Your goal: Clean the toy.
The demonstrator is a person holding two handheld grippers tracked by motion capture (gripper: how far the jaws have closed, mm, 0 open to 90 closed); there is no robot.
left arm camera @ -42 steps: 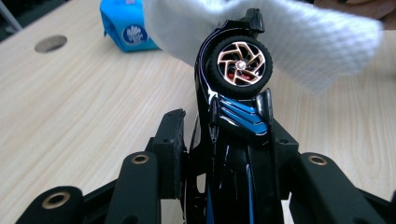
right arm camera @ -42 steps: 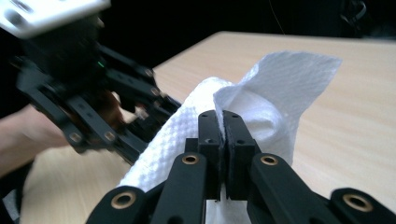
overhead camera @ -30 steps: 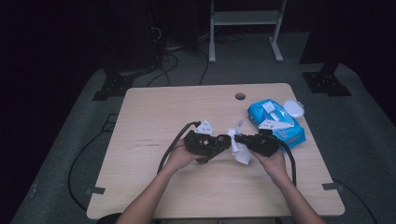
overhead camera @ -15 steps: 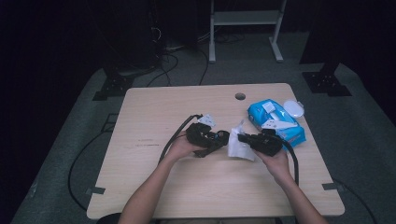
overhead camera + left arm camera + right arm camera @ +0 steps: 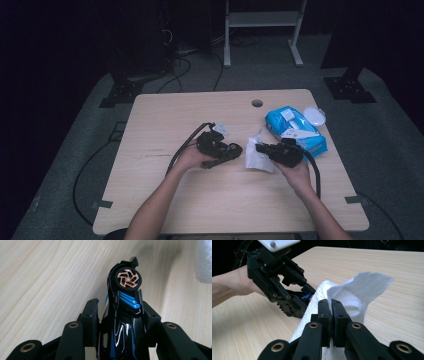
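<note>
Near the table (image 5: pixel 165 200) centre, a toy car (image 5: pixel 125 315) is clamped by the left gripper (image 5: pixel 235 150). A white wipe (image 5: pixel 352 295) is pinched by the right gripper (image 5: pixel 331 307).

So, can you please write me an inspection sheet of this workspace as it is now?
Surface: wooden table, round hole near the far edge.
Job's things: black and blue toy car with a copper wheel, white wipe, blue wipe pack, its white lid open.
Clutter: nothing seen.
Grippers: left gripper shut on the toy car; right gripper shut on the wipe. They are apart.
Cables: one trails from each gripper, on the left and on the right.
Surroundings: dark room, grey floor, white stand, black stand feet, floor cables.
</note>
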